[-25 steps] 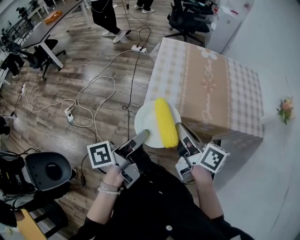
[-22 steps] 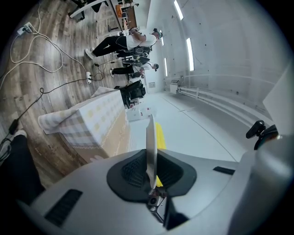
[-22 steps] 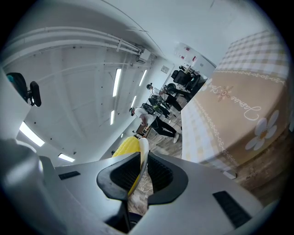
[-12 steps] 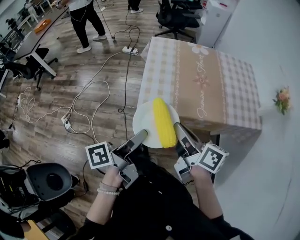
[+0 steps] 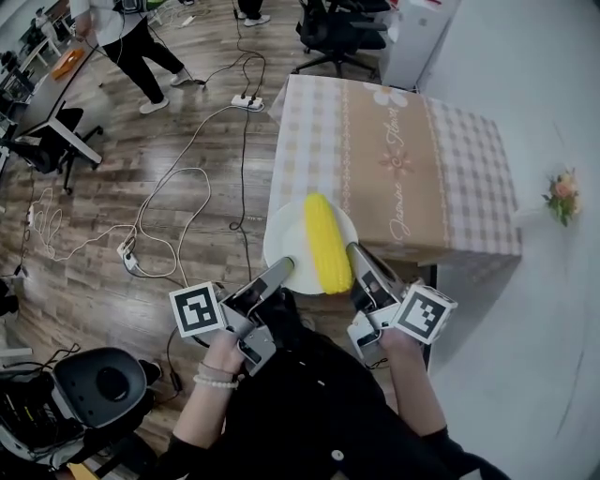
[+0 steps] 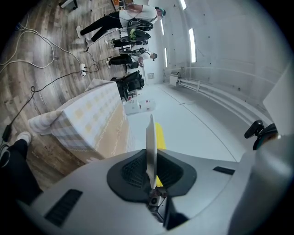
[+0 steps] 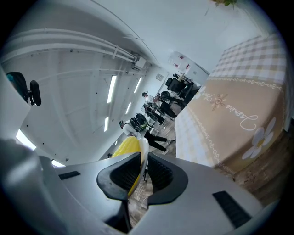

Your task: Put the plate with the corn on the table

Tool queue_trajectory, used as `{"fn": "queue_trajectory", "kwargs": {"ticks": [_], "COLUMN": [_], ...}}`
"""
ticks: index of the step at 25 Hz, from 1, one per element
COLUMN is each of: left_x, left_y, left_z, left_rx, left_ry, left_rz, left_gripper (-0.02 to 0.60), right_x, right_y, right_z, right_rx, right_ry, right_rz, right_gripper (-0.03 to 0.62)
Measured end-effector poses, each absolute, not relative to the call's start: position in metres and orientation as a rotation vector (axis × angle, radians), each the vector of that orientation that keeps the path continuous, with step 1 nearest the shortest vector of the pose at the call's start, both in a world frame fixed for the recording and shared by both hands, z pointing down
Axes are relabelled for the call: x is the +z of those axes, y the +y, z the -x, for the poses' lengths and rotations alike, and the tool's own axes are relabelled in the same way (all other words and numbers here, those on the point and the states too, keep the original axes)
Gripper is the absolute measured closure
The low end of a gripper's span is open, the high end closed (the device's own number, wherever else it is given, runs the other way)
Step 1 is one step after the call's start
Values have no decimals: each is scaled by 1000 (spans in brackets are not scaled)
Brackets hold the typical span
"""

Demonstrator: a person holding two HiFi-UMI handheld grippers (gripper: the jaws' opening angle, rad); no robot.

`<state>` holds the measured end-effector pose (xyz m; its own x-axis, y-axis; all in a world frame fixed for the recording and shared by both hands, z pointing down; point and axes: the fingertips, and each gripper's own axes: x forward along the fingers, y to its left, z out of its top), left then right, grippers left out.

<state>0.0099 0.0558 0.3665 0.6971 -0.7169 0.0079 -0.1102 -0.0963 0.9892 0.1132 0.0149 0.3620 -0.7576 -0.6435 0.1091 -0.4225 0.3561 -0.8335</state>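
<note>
A white plate (image 5: 283,242) carries a yellow corn cob (image 5: 325,243) and hangs in the air over the floor, just short of the near edge of the table (image 5: 403,164) with its beige checked cloth. My left gripper (image 5: 287,270) is shut on the plate's near left rim, my right gripper (image 5: 356,257) on its near right rim beside the cob. The left gripper view has the plate (image 6: 150,147) edge-on between the jaws with the corn (image 6: 160,136) behind. In the right gripper view the plate's rim (image 7: 143,151) and the corn (image 7: 126,148) sit between the jaws, the table (image 7: 229,124) to the right.
Cables and a power strip (image 5: 247,100) trail over the wooden floor left of the table. Office chairs (image 5: 335,28) stand behind it and a person (image 5: 127,42) walks at the upper left. A small flower bunch (image 5: 561,198) lies right of the table. A black round stool (image 5: 103,384) is at lower left.
The table has drawn nearer in the head view and shifted left; the plate with the corn stays held between both grippers. The person at the back has walked left.
</note>
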Motion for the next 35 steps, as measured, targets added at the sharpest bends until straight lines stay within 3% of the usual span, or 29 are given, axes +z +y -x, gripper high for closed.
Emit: {"fn": "queue_trajectory", "kwargs": {"ticks": [35], "left_x": [376], "left_y": [-127], "left_z": [54], "left_rx": [-461], "left_ry": [-576], "left_rz": [-1626], "left_gripper": [532], "right_x": [370], "right_y": [-152], "right_z": [-53], "right_rx": [-1356], "right_ry": [2297], "right_rz": [1146], "right_gripper": [516]}}
